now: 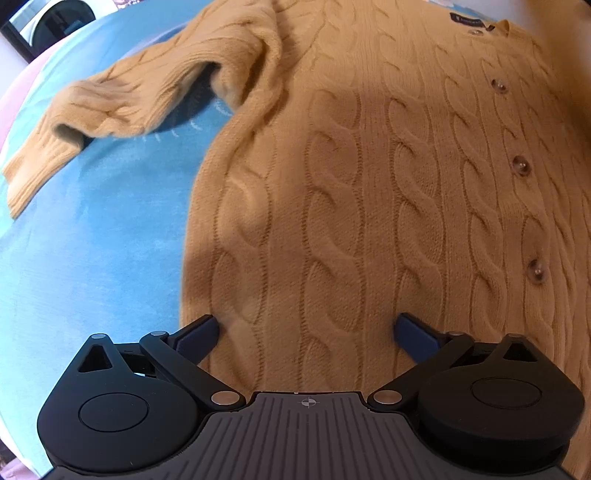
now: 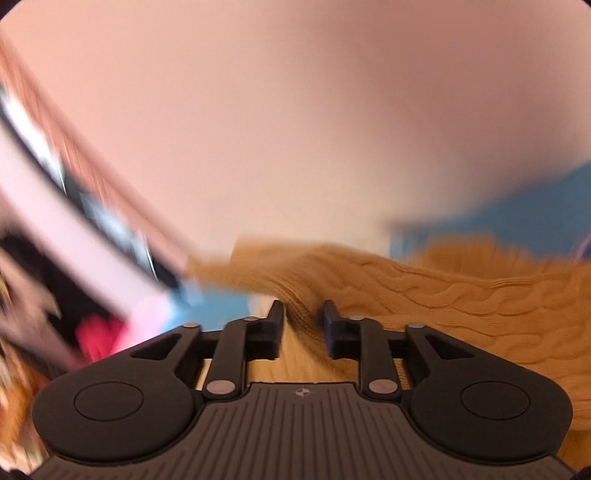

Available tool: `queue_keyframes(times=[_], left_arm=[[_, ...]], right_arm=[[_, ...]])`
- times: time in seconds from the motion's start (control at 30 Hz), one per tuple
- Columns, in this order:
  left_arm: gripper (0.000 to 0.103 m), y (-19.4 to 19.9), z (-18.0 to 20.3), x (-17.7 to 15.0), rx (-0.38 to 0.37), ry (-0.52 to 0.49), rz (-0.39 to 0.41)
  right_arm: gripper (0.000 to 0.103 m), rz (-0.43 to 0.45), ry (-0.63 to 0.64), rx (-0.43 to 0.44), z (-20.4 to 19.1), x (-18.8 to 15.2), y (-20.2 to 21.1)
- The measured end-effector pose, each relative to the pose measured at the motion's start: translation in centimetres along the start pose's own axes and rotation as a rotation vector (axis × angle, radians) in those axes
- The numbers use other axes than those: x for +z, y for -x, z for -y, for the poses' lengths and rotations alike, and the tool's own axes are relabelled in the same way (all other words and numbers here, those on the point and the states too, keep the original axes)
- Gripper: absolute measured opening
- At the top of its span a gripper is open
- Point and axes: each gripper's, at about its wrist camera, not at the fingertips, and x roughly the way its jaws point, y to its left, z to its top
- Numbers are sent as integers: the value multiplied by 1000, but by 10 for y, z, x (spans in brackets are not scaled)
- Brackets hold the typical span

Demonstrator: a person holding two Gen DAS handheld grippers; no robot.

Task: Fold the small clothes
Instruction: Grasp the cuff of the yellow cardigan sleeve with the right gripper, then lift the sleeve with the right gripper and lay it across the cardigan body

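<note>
Fingers [image 1: 413,338] of my left gripper [image 1: 306,332] stand wide apart, pointing down at the lower body of a mustard cable-knit cardigan [image 1: 369,192]; their blue pads reach the knit on either side of a cable column, but nothing is pinched between them. From this camera I see the cardigan spread flat on a blue cloth [image 1: 92,258], its row of buttons [image 1: 521,164] running along the right side and a dark label [image 1: 465,18] at the far neckline. One sleeve [image 1: 122,103] stretches away to the far left, its ribbed cuff [image 1: 33,173] lying on the blue.

On my right gripper [image 2: 303,317] the fingers [image 2: 275,325] sit fairly close together, with a ridge of ribbed knit between them. The picture is badly smeared, so I cannot tell whether the pads actually press on the fabric or merely flank it. More of the mustard knit [image 2: 480,295] trails off to the right of that gripper. Beyond it I make out a pale pink surface [image 2: 295,129] and a strip of blue, all too blurred to name.
</note>
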Motion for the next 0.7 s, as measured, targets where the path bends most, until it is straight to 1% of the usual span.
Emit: queue_keyframes(times=[0.03, 0.07, 0.1, 0.17, 0.23, 0.33, 0.4, 0.43, 0.5, 0.6, 0.7], left_arm=[[103, 2, -4, -2, -2, 3, 3], [103, 3, -8, -5, -1, 5, 9], [103, 5, -12, -8, 4, 5, 16], [103, 7, -19, -13, 19, 5, 29], [103, 7, -27, -17, 23, 10, 31], [103, 4, -34, -21, 16, 19, 29], [103, -1, -36, -22, 3, 31, 22], [103, -2, -38, -22, -5, 41, 20], [103, -4, -42, -20, -16, 49, 17], [103, -11, -47, -21, -11, 40, 30], [103, -11, -45, -25, -11, 30, 47]], right_arm=[[49, -55, 26, -32, -6, -9, -16], [56, -80, 48, -58, -10, -17, -26], [59, -99, 71, -85, -12, -24, -34], [61, -130, 129, -132, -18, -34, -46], [64, -140, 190, -179, -27, -43, -52], [70, -124, 252, -229, -32, -46, -54], [76, -102, 285, -259, -34, -46, -54], [77, -87, 317, -280, -34, -53, -48], [79, -65, 403, -333, -41, -60, -50], [80, -44, 564, -401, -52, -75, -59], [80, -50, 675, -415, -60, -83, -72]])
